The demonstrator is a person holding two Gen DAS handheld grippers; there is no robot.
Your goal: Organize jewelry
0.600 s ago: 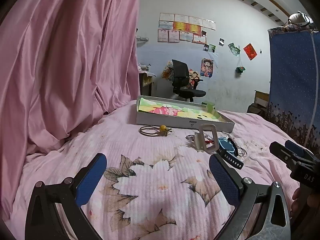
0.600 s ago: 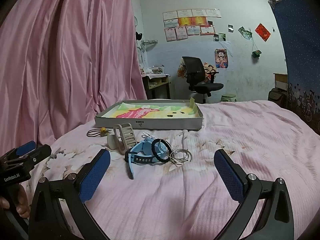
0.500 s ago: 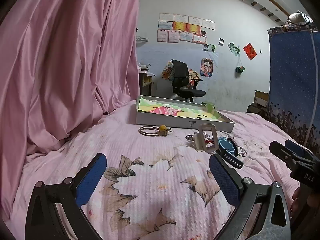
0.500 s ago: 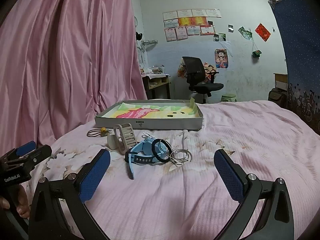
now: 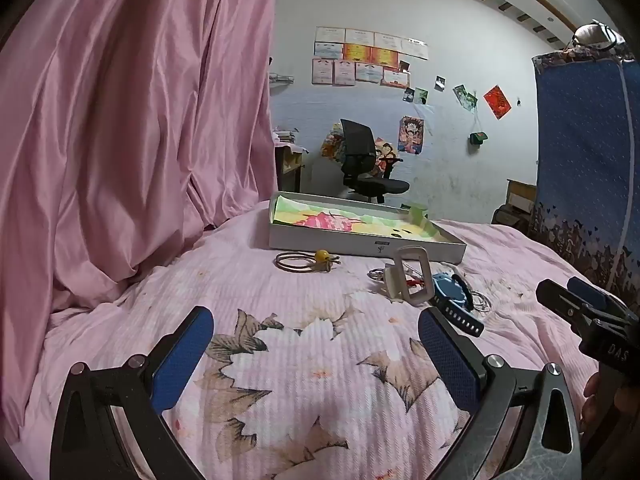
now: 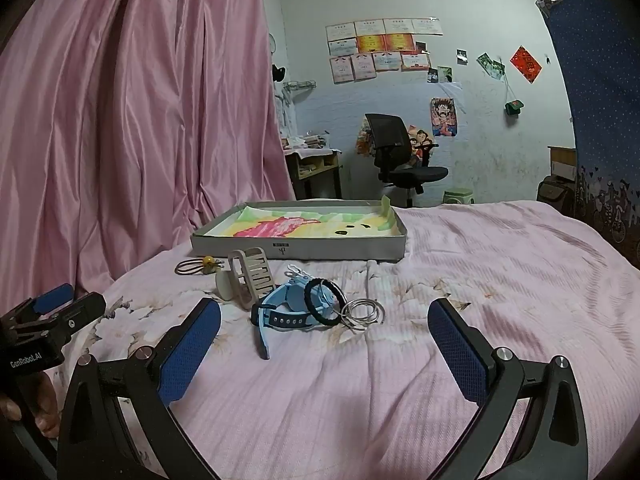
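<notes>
Right wrist view: the right claw [image 6: 324,344], spread wide and empty, faces the blue watch [image 6: 286,312] lying just ahead on the bed [image 6: 500,280], strap seemingly crosswise. The left claw [image 5: 316,354], equally wide, sits farther off.

Black hand-held gripper [image 6: 324,332], blue textured pads [image 6: 456,356], silver screws

Dim, bluish indoor light fills both views, with soft sheen on the pink curtain [image 5: 120,140] toward 10 o'clock. Fisheye bending and black vignetting crowd every corner; focus stays fairly sharp.
</notes>
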